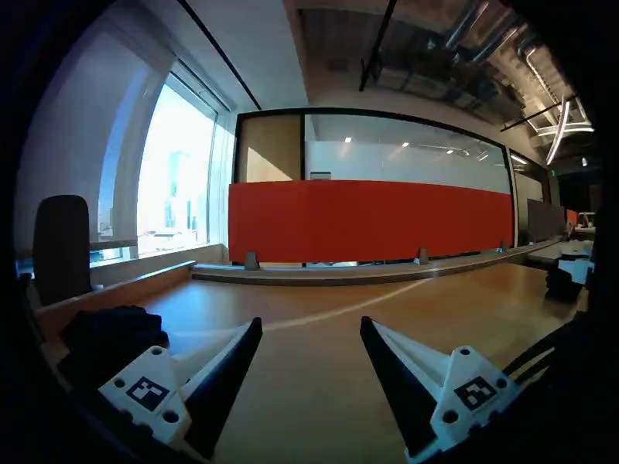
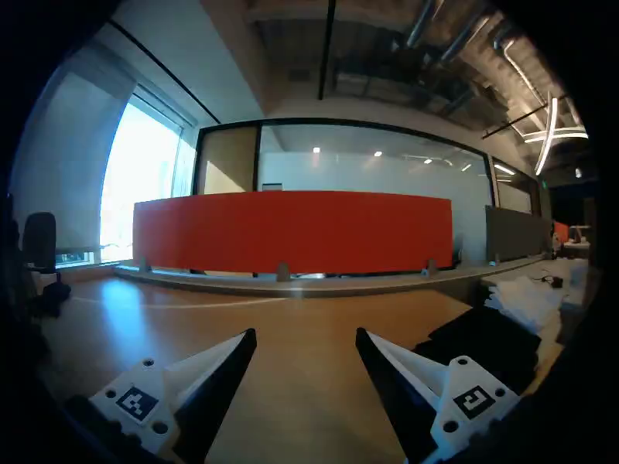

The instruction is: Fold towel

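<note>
"Towels first: where are they lying?"

"A dark towel pile (image 2: 483,340) is sitting on the wooden table (image 2: 309,309) in the right gripper view. It is just beside the right gripper (image 2: 306,331), off its right finger. White towels (image 2: 526,298) are lying just behind that pile."

"And in the left gripper view?"

"Another dark towel heap (image 1: 108,329) is resting near the left gripper (image 1: 309,321), beside its left finger at the table edge."

"Are the grippers holding anything?"

"No. Both are pointing level across bare wood with fingers spread wide, gripping nothing and touching no cloth."

"What is standing farther back?"

"A red divider (image 2: 294,232) is running along the table's far edge. A dark chair (image 1: 60,243) is standing at the left, and a bright window (image 1: 174,185) is glowing behind it. Beyond the divider a glass wall (image 2: 371,166) is showing small lights, and a light strip (image 2: 549,131) is shining under the open ceiling."
</note>
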Available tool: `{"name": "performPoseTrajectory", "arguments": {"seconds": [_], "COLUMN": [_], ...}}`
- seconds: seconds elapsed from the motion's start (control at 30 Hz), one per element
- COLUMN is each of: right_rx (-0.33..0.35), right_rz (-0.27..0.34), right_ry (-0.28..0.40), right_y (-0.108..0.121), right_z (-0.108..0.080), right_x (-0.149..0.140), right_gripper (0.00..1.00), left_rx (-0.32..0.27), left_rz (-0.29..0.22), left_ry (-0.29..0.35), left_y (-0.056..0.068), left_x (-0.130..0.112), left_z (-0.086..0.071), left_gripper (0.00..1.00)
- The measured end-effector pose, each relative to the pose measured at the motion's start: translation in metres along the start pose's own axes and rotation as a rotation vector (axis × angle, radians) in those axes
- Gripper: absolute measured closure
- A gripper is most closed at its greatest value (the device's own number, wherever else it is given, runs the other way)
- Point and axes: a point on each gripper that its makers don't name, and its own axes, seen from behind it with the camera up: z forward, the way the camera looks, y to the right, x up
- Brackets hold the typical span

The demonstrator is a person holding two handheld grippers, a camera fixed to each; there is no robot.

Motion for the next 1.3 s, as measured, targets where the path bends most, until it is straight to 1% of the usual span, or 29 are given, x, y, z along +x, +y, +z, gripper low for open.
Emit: {"name": "performPoseTrajectory", "arguments": {"seconds": [1.3], "right_rx": [0.004], "right_rz": [0.001], "right_ry": [-0.002], "right_y": [-0.0009], "right_z": [-0.0016], "right_x": [0.0024], "right_gripper": [0.0], "left_rx": [0.0], "left_rz": [0.0], "left_ry": [0.0], "left_y": [0.0006], "left_x": [-0.0002], "left_z": [-0.0002], "left_gripper": [0.06]}}
